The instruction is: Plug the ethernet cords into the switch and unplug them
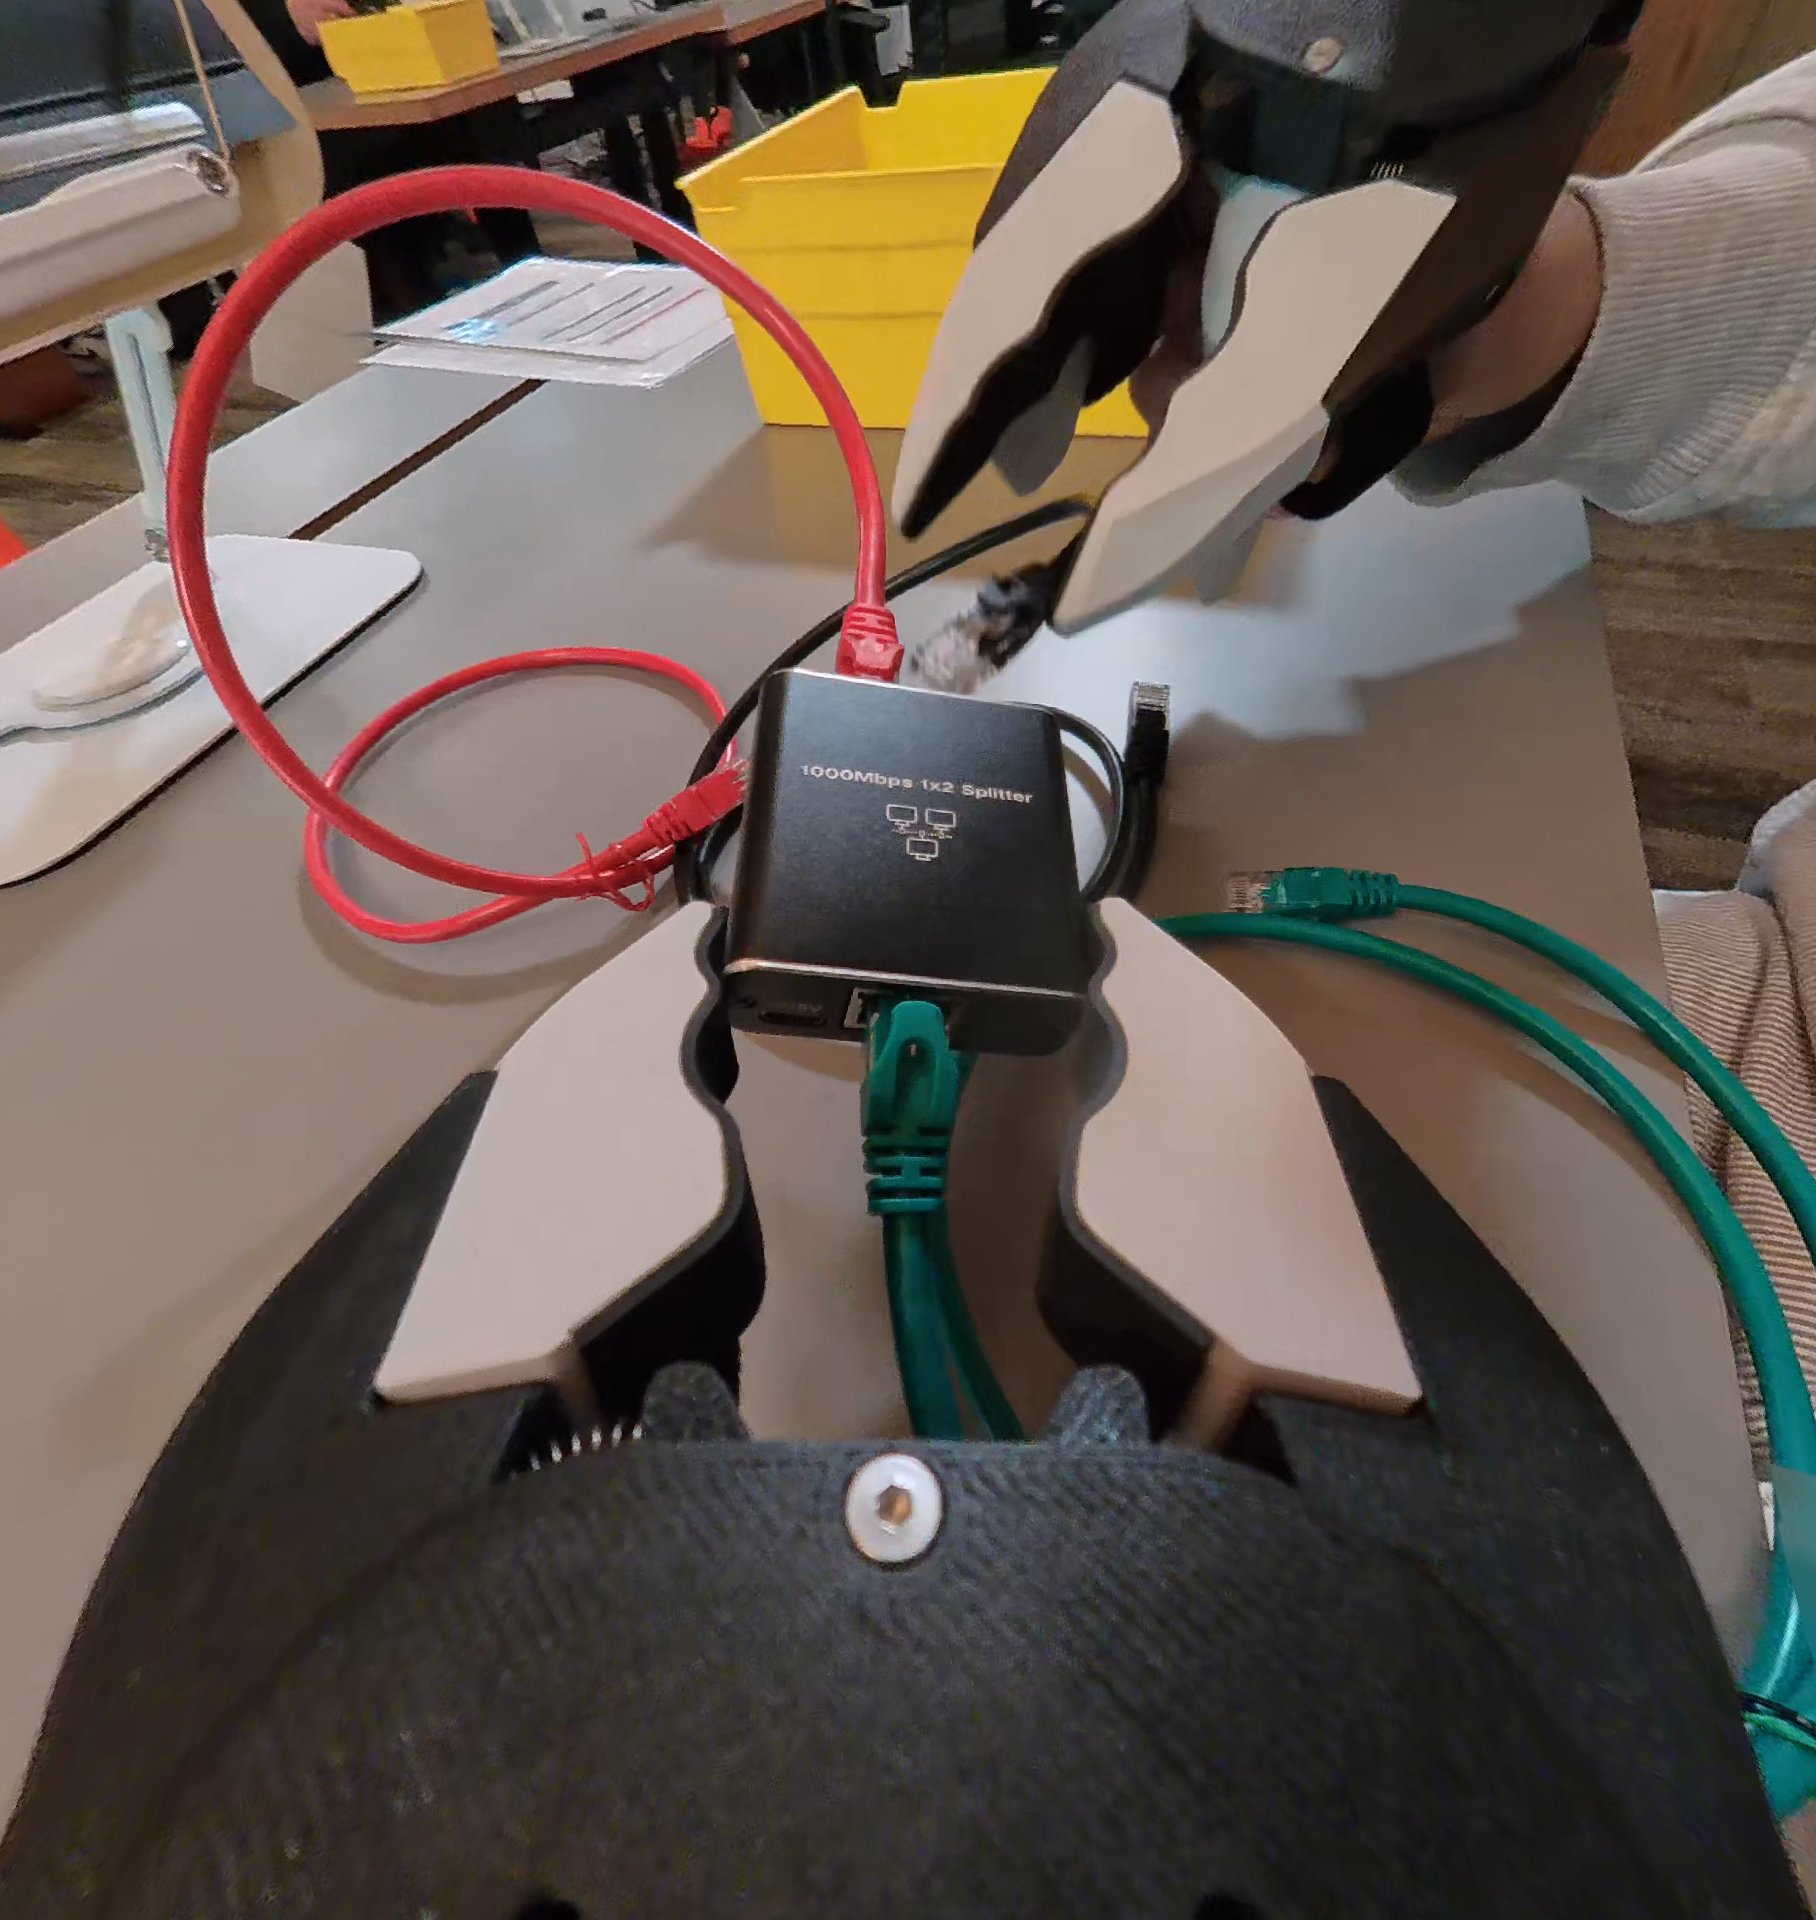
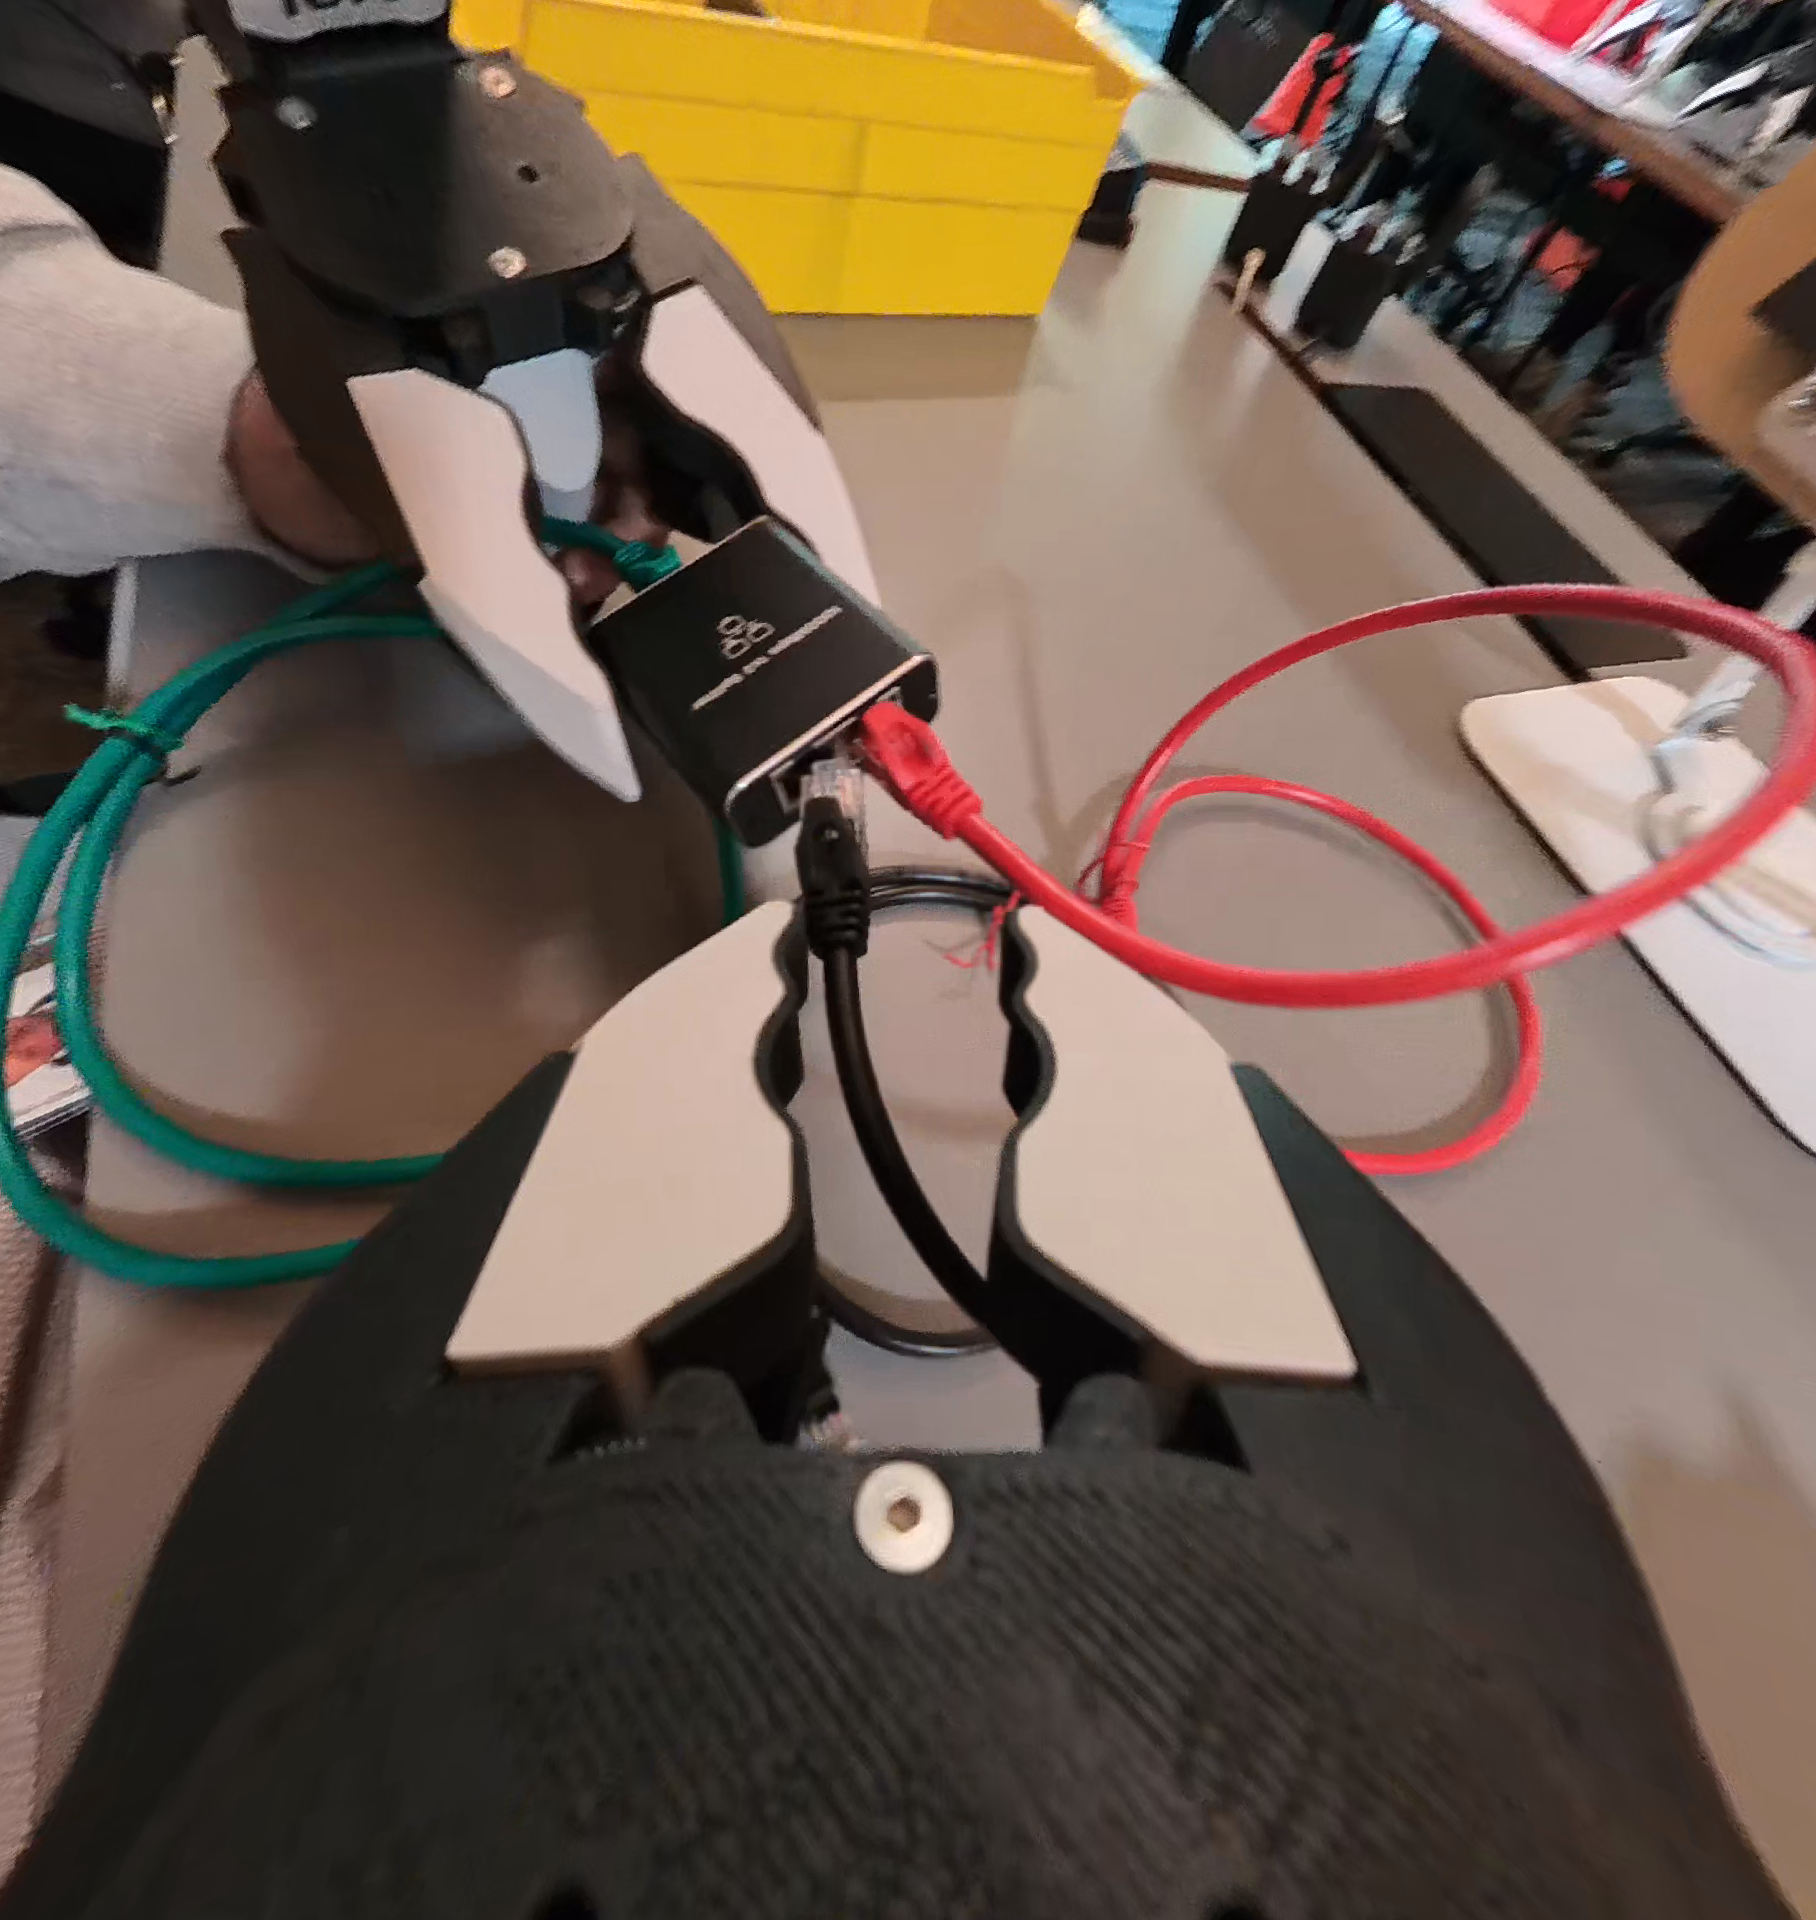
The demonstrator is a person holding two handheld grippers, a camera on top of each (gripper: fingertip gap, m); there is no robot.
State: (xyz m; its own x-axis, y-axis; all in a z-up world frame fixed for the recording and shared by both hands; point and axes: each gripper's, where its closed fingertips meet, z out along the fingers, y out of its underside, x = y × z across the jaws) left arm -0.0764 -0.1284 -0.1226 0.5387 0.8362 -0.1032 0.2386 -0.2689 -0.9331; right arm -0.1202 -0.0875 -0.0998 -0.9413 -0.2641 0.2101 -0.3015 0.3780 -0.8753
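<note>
The black switch lies on the grey table, and my left gripper is shut on its sides. A green cord is plugged into its near port. A red cord is plugged into a far port. My right gripper is open at the far side, and it also shows in the left wrist view. A black cord runs between its fingers without being pinched. The black plug sits at the mouth of the free far port, beside the red plug. I cannot tell how deep it is.
A yellow bin stands behind the switch. A white stand base is at the left, with papers beyond it. Loose green, black and red plug ends lie around the switch. The table edge runs along the right.
</note>
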